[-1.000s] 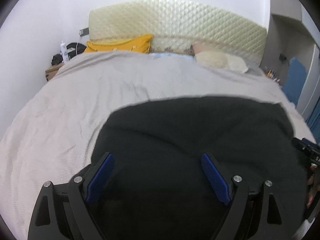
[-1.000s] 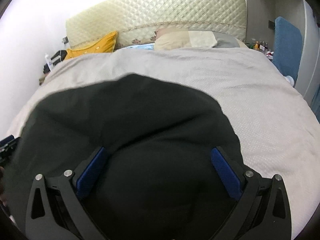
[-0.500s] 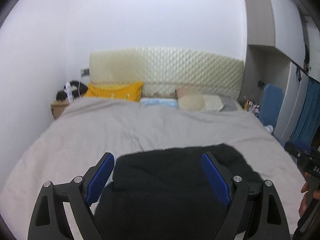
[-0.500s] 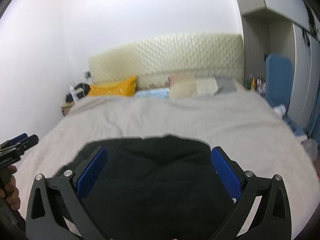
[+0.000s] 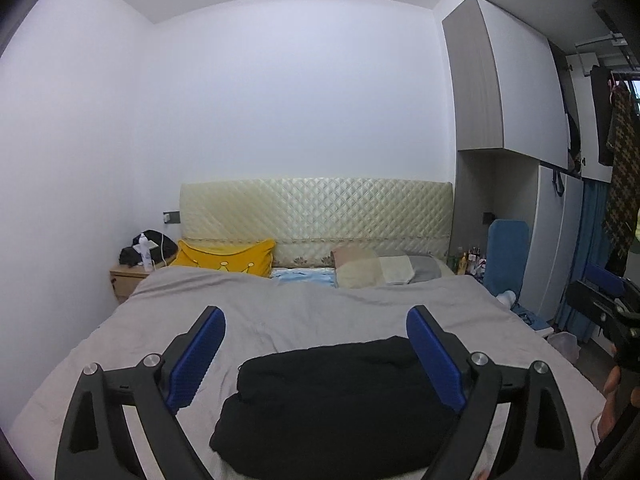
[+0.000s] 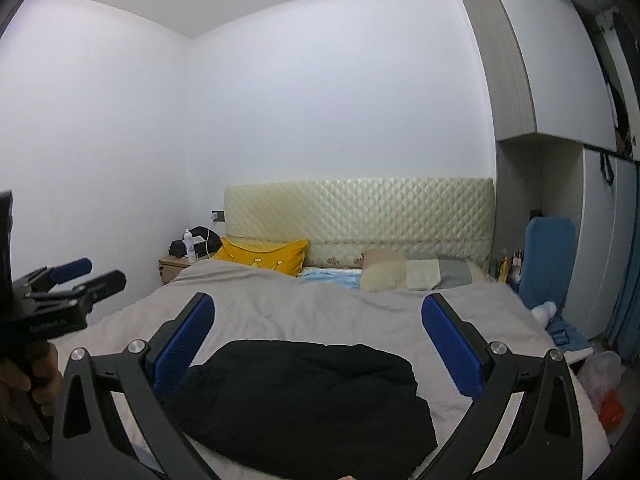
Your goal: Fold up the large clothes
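A black garment [image 5: 332,404] lies folded in a thick bundle on the grey bed cover [image 5: 120,352], near the foot of the bed. My left gripper [image 5: 314,314] hovers above and short of it, jaws opening, nothing between the blue pads. In the right wrist view the same garment [image 6: 304,396] sits low between the fingers of my right gripper [image 6: 319,299], which is open, empty and clear of the cloth. Each gripper shows at the edge of the other's view, held in a hand.
A quilted cream headboard [image 5: 316,216] backs the bed, with a yellow pillow [image 5: 226,258] and beige pillows in front. A nightstand [image 5: 128,274] stands at the far left. A blue chair [image 6: 550,252], wardrobe doors and a plastic bag [image 6: 604,380] are on the right.
Both grippers have risen and drawn back from the black garment, which filled the views before and now lies small and low. The views have tilted up toward the wall.
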The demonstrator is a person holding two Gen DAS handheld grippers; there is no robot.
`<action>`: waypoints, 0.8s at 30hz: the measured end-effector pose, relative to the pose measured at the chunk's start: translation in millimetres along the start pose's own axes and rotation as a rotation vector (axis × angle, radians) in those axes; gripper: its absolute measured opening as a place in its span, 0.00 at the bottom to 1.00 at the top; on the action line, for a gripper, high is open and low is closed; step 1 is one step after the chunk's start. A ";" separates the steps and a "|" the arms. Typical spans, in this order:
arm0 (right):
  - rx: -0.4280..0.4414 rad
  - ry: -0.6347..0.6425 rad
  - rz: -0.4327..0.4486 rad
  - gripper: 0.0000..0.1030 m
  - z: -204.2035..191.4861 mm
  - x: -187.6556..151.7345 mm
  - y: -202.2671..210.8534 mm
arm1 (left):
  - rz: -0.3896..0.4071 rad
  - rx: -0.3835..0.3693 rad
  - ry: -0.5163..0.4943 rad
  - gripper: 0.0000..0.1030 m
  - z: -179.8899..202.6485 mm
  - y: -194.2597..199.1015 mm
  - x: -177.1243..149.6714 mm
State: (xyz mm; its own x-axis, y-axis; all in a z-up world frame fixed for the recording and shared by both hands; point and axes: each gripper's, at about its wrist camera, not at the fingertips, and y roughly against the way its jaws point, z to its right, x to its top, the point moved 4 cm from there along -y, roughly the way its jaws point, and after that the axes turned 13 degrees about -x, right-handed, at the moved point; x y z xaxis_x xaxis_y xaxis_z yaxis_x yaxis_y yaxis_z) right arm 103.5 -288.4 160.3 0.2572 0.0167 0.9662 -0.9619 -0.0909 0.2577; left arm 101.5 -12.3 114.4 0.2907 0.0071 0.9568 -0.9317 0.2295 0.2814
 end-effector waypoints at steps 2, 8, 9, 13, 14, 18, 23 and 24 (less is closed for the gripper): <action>0.011 0.000 0.006 1.00 -2.3 -7.1 12.7 | -0.011 -0.015 0.013 0.90 1.9 8.5 -7.9; 0.032 -0.016 -0.022 1.00 -16.2 -40.3 44.0 | -0.053 -0.041 0.049 0.90 5.2 29.9 -40.3; 0.034 -0.011 -0.034 1.00 -18.5 -45.9 46.4 | -0.059 -0.046 0.052 0.90 5.1 31.2 -44.3; 0.026 -0.036 -0.085 1.00 -20.2 -68.6 47.8 | -0.044 -0.074 0.088 0.90 4.2 39.8 -60.1; 0.028 -0.037 -0.094 1.00 -20.2 -74.5 47.3 | -0.043 -0.088 0.099 0.90 4.1 40.2 -64.8; 0.017 -0.054 -0.123 1.00 -19.6 -97.5 43.1 | -0.070 -0.066 0.070 0.90 8.2 36.5 -85.2; -0.006 -0.061 -0.170 1.00 -18.9 -123.2 36.1 | -0.114 -0.069 0.121 0.90 2.1 25.6 -113.7; -0.004 -0.065 -0.183 1.00 -19.6 -129.4 34.4 | -0.120 -0.066 0.128 0.90 0.0 22.7 -118.7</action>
State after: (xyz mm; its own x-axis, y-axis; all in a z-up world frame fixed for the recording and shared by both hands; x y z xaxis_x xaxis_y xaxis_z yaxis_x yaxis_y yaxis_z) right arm 35.4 -274.2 44.3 0.4331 -0.0321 0.9008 -0.8989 -0.0879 0.4291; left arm 45.9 -7.9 7.2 0.4281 0.0986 0.8983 -0.8737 0.2992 0.3835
